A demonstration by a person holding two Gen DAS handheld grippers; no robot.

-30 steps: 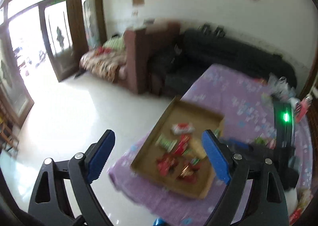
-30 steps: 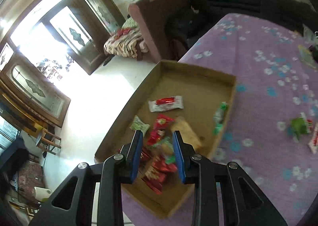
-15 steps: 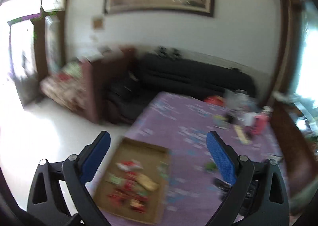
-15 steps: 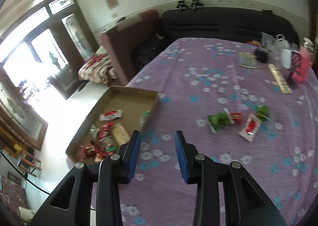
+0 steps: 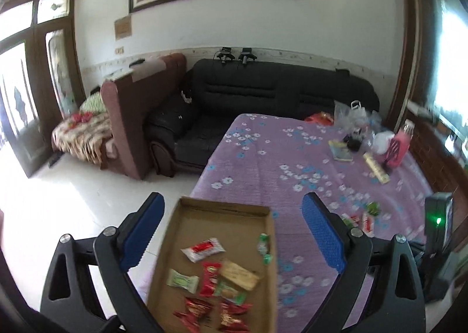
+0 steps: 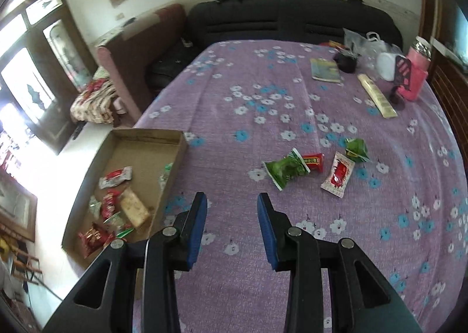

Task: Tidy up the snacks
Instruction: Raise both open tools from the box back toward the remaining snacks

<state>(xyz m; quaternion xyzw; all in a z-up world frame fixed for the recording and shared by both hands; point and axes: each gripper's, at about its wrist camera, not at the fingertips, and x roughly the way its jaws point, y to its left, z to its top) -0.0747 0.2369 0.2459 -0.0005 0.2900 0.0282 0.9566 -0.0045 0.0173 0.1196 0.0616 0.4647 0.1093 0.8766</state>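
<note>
A shallow cardboard tray (image 5: 216,224) lies at the left edge of the purple flowered tablecloth (image 5: 263,163) and holds several wrapped snacks, among them a white-and-red packet (image 5: 203,248) and a tan cracker pack (image 5: 238,274). My left gripper (image 5: 232,204) hovers open and wide above the tray's far end, holding nothing. My right gripper (image 6: 231,200) is open by a narrow gap over bare cloth, right of the tray (image 6: 140,154). Ahead of it lie loose snacks: a green packet (image 6: 286,169), a small red one (image 6: 314,161), a red-and-white sachet (image 6: 337,175) and another green packet (image 6: 356,150).
At the table's far right stand a pink bottle (image 6: 415,75), plastic bags (image 6: 365,43), a booklet (image 6: 326,69) and a long biscuit pack (image 6: 377,100). A black sofa (image 6: 292,20) runs behind the table. White floor drops off left of the tray.
Both views swung away from the tray toward the table's middle. My right gripper left the tray and now sits over the cloth, its jaws slightly wider. My left gripper tilted up.
</note>
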